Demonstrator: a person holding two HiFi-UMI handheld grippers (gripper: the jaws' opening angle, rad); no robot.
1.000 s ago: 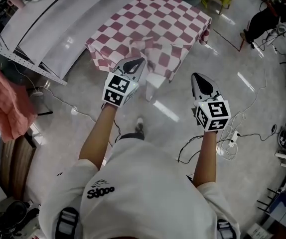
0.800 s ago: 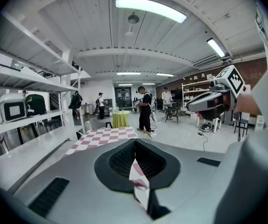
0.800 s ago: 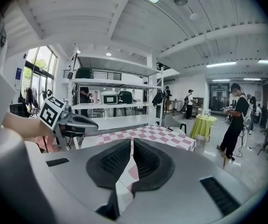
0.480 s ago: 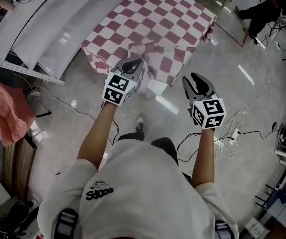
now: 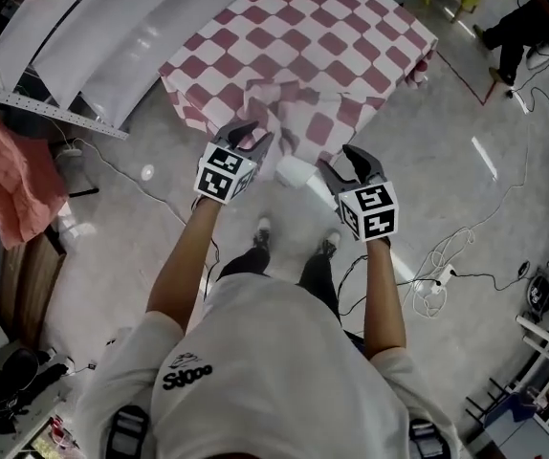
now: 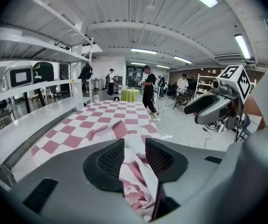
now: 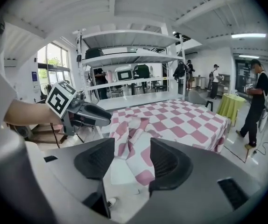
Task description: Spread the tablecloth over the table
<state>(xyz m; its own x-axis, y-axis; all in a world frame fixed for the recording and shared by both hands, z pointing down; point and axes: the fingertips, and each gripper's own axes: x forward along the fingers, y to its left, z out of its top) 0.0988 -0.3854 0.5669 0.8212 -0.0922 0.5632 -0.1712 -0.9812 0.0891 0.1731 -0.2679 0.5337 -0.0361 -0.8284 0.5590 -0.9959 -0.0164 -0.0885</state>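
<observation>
The red-and-white checked tablecloth [image 5: 303,46] covers the table, and its near edge is rumpled into folds. My left gripper [image 5: 246,134] is at that near edge. In the left gripper view a fold of the tablecloth [image 6: 136,171] hangs loose between the left gripper's [image 6: 135,146] jaws, which are opening and do not pinch it. My right gripper [image 5: 344,163] is a little to the right, just short of the cloth's hanging edge. Its jaws are opening with nothing between them, and beyond the right gripper [image 7: 131,146] the tablecloth [image 7: 171,120] shows.
Long grey benches [image 5: 83,55] run along the left of the table. A pink cloth [image 5: 7,180] hangs at far left. Cables [image 5: 437,275] lie on the floor at right. A seated person [image 5: 523,27] and a yellow-green table [image 7: 232,104] are beyond.
Both grippers have come down and closer to the table's near edge, the right one moving left. Both sets of jaws have gone from shut to apart, and the cloth fold sits lower.
</observation>
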